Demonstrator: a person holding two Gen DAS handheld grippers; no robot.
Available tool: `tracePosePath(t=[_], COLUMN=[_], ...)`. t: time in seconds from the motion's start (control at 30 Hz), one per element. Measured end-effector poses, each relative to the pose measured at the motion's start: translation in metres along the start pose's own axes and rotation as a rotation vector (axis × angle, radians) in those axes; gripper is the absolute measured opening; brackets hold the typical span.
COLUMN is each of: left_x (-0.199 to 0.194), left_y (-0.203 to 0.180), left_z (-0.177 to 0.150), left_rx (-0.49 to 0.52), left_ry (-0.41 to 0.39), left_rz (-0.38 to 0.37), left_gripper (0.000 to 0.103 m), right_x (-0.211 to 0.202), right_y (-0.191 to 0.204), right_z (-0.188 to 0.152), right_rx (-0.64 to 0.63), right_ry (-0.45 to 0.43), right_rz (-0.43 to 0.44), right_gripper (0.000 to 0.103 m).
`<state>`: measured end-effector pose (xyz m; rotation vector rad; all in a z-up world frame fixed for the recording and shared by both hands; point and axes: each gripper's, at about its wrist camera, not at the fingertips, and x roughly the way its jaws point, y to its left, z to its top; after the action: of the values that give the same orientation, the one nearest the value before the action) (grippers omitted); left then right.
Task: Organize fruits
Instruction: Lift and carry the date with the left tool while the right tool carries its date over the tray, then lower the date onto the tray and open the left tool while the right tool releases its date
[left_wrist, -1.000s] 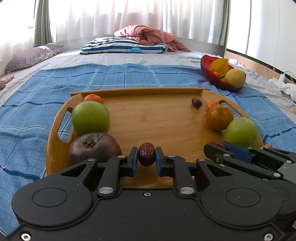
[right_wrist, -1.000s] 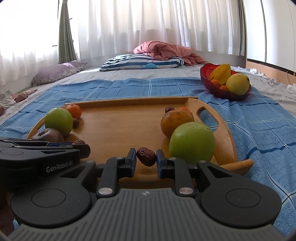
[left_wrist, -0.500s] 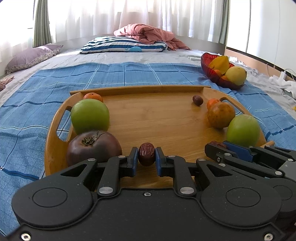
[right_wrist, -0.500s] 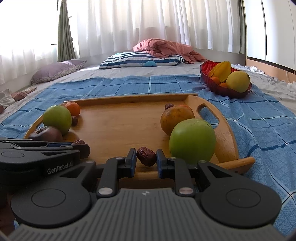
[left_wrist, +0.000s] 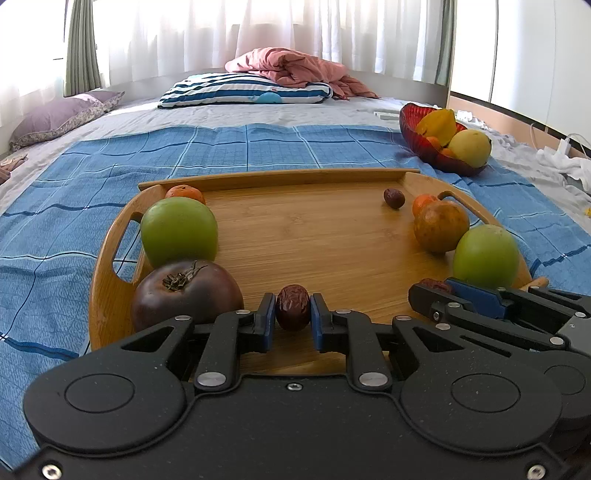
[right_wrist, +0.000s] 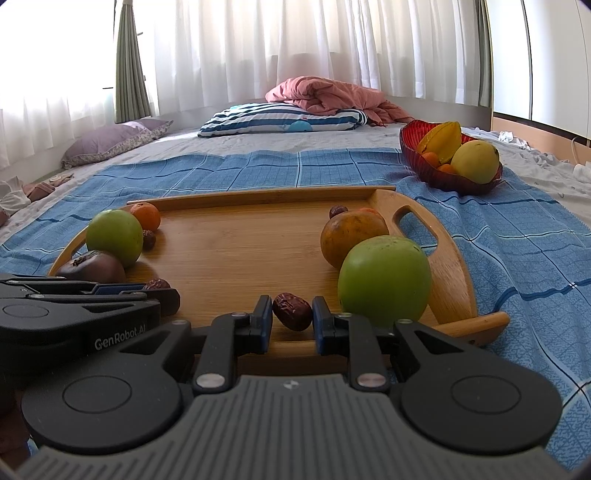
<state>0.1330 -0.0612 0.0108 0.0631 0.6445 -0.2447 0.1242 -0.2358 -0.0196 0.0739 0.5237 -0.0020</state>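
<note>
Fruits sit on a wooden tray (left_wrist: 110, 295) on a blue cloth (left_wrist: 55, 229) on the bed. The left gripper (left_wrist: 293, 314) holds one date (left_wrist: 293, 307) tight between its pads. The right gripper (right_wrist: 291, 314) holds a second date (right_wrist: 291, 311) the same way, a bit tilted. Both dates hang just over the near part of the tray.

It looks like the fruits are being put in two matching rows. On the left side there is a dark tomato (left_wrist: 186, 295), a green apple (left_wrist: 179, 230), a small orange (left_wrist: 184, 192) and a little date (right_wrist: 149, 239) beside the apple. On the right side there is another green apple (right_wrist: 384, 280), a brown round fruit (right_wrist: 351, 236), a small orange (left_wrist: 422, 203) behind it and a little date (left_wrist: 394, 198). So I think most of the sorting is done. What seems left is to set these two dates down, one on each side.

A red bowl (right_wrist: 454, 181) with yellow fruit stands well apart on the cloth, past the far right corner of the tray.

The middle of the tray is bare wood, so there is lots of room there. The near corners are tight. The left date is just beside the tomato, and the right date is just beside the green apple. The tray has a low rim and a handle hole at each end. A round date could roll, so it may need to go down softly.
</note>
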Motion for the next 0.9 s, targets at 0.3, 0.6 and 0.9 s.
tracePosePath(t=[0.3,0.6,0.9], left_x=[0.0000,-0.0021,-0.0046], left_y=[-0.0001,-0.0004,-0.0009], left_z=[0.0000,0.0008,0.0010], left_rx=[0.000,-0.005,-0.007], left_ry=[-0.001,-0.003,-0.006], left_rz=[0.001,-0.012,-0.022], left_gripper=[0.019,0.025,0.033], right_x=[0.0003,-0.0025,-0.0066], right_y=[0.0002,-0.0020,-0.0033], right_z=[-0.0004,-0.0009,0.0003], right_rx=[0.001,0.013,0.021], right_ry=[0.000,-0.005,-0.012], right_rz=[0.001,0.009,0.005], right_gripper=[0.031,0.041,0.041])
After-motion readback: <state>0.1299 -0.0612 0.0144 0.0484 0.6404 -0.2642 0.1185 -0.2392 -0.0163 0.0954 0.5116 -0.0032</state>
